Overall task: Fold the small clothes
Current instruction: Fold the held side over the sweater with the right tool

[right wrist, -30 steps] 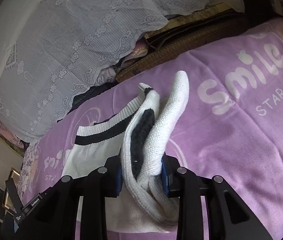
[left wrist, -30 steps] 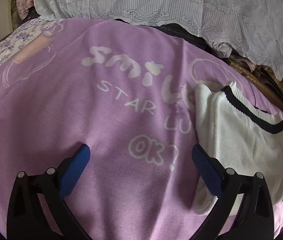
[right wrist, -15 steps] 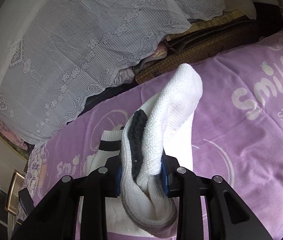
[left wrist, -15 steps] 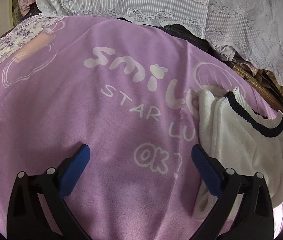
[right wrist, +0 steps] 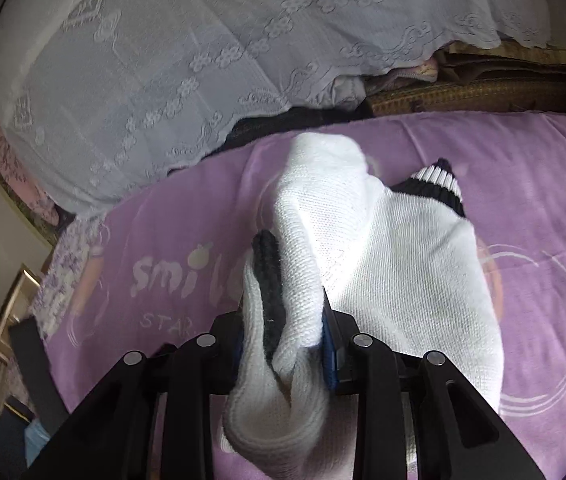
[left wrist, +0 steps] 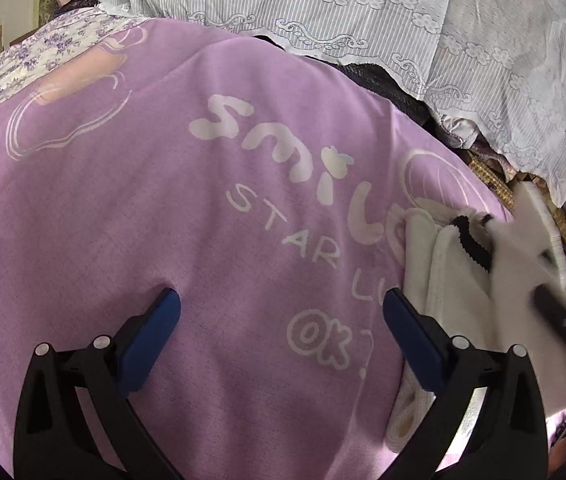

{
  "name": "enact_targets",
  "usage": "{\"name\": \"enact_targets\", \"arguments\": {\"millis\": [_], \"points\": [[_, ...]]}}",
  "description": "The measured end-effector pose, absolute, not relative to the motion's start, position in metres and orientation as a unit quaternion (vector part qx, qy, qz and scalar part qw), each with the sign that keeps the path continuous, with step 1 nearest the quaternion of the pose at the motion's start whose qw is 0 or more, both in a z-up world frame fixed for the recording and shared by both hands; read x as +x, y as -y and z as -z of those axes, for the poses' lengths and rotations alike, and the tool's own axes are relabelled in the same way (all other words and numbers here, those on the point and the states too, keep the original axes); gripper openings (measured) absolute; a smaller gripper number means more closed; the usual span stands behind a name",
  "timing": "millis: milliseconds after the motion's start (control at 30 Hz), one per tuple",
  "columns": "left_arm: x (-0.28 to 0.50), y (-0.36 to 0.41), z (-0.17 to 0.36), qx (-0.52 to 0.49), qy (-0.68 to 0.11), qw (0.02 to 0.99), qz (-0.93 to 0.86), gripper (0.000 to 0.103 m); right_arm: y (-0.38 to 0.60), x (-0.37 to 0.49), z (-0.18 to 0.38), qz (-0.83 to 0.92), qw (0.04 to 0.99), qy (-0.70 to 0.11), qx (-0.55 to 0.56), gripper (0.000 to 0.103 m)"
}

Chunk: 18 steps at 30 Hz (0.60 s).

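A small white knit garment [right wrist: 411, 272] with black trim lies on a purple printed blanket [right wrist: 543, 184]. My right gripper [right wrist: 285, 320] is shut on a bunched edge of it and holds that part lifted above the rest. In the left wrist view the garment [left wrist: 451, 280] sits at the right, with a blurred lifted flap over it. My left gripper [left wrist: 279, 320] is open and empty, low over the blanket [left wrist: 163, 200], its right finger [left wrist: 411, 340] beside the garment's left edge.
A white lace cloth [left wrist: 403, 20] covers a pile behind the blanket; it also shows in the right wrist view [right wrist: 163, 60]. A woven brown mat [right wrist: 463, 92] and dark cloth lie under its hem. A floral sheet [left wrist: 23, 60] lies at the far left.
My right gripper has swung left with the garment's edge, carrying the lifted part over the rest of the garment. My left gripper has stayed open and has hardly moved.
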<state>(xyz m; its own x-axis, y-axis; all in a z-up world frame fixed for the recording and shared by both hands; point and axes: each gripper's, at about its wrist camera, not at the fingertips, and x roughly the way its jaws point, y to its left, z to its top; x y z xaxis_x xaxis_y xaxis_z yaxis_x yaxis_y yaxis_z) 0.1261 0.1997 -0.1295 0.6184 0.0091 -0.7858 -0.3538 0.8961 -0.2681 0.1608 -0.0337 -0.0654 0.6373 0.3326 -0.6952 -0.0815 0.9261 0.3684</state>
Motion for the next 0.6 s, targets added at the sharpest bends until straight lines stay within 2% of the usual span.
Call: {"name": "enact_targets", "arguments": {"millis": [167,367,500,567,600], "points": [[0.128,-0.201,0.128,-0.202,-0.424,0.876,-0.108,0.099,0.009,0.158,0.086,-0.098,0.901,-0.407,0.112,0.031],[0.129,-0.202,0.128,-0.196,-0.426,0.876,-0.112,0.099,0.019,0.157,0.081,-0.101,0.896,-0.402,0.159,0.031],[0.129,-0.201,0.129,-0.194,-0.427,0.876,-0.113,0.099,0.007,0.158,0.084,-0.109,0.895,-0.407,0.149,0.031],[0.129,-0.201,0.130,-0.186,-0.430,0.874,-0.125,0.098,-0.002,0.160,0.088,-0.120,0.895,-0.412,0.123,0.039],[0.130,-0.201,0.131,-0.180,-0.432,0.874,-0.130,0.099,-0.004,0.160,0.089,-0.132,0.894,-0.412,0.114,0.048]]}}
